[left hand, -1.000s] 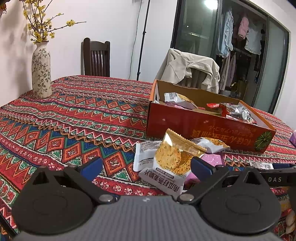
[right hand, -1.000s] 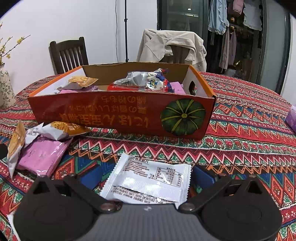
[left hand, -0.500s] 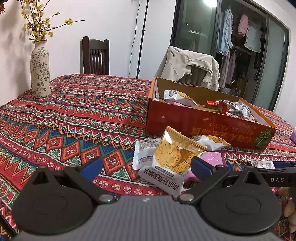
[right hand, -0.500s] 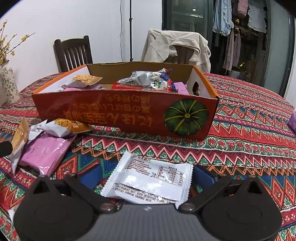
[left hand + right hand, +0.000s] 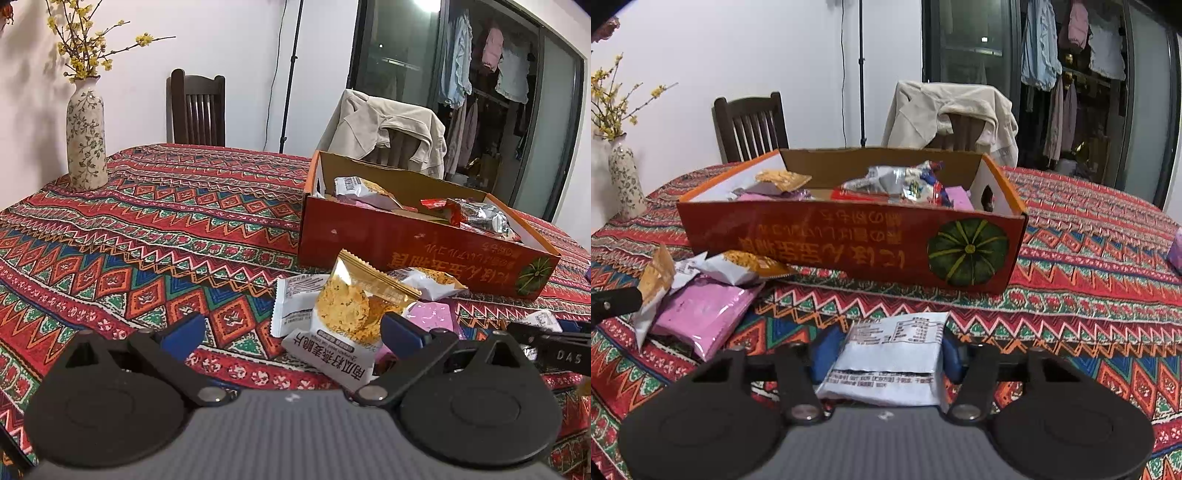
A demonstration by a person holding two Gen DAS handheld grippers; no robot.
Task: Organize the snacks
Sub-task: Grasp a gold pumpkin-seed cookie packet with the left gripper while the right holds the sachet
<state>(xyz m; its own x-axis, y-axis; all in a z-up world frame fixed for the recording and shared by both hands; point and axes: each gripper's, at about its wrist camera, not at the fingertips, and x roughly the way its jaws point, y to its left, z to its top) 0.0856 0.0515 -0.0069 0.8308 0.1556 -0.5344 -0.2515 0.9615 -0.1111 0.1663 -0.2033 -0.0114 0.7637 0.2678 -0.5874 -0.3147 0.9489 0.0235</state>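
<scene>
The right gripper (image 5: 886, 354) has just been closing, and its blue pads now squeeze the white snack packet (image 5: 892, 354) from both sides. The packet sits low over the tablecloth (image 5: 1071, 295), near the front edge of the table, just in front of the orange box (image 5: 849, 240). It looks light, thin and soft, and the shiny wrap is bent up where it is pinched. It could slip or crumple, so a gentle hold across its middle seems best. The left gripper (image 5: 291, 328) is wide apart and holds nothing. A yellow cracker packet (image 5: 351, 314) leans between its fingers, close to the right one, beside a pink packet (image 5: 432, 317)
</scene>
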